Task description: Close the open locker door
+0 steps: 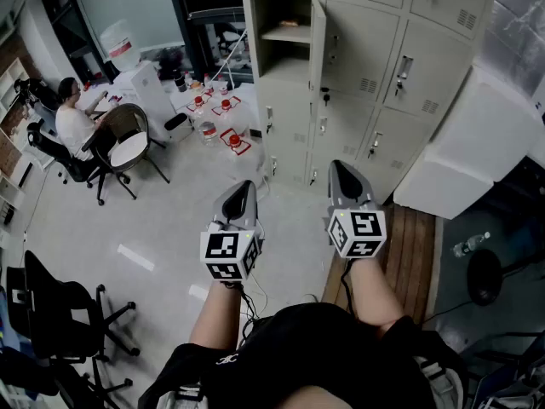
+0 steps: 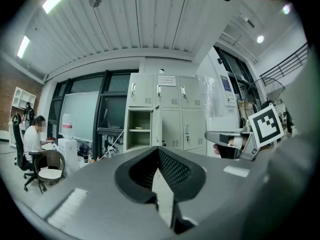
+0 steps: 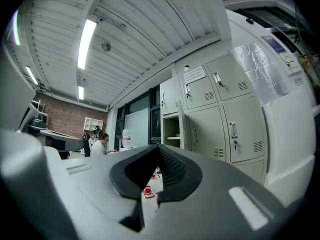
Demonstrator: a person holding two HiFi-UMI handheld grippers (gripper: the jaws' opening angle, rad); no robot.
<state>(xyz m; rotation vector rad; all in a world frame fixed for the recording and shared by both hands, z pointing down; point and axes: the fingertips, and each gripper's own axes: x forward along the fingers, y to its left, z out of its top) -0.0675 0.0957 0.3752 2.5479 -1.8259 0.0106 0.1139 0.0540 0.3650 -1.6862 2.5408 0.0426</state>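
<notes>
A bank of beige lockers stands ahead of me. One upper compartment at its left is open, and its door swings out towards me. My left gripper and right gripper are held level side by side, well short of the lockers, both shut and empty. In the left gripper view the shut tips sit below the open compartment, with the door edge-on. The right gripper view shows its shut tips under the open door.
A person sits at a desk at the far left beside an office chair. Red items lie on the floor left of the lockers. A large white box stands to the right, with a wooden board on the floor in front.
</notes>
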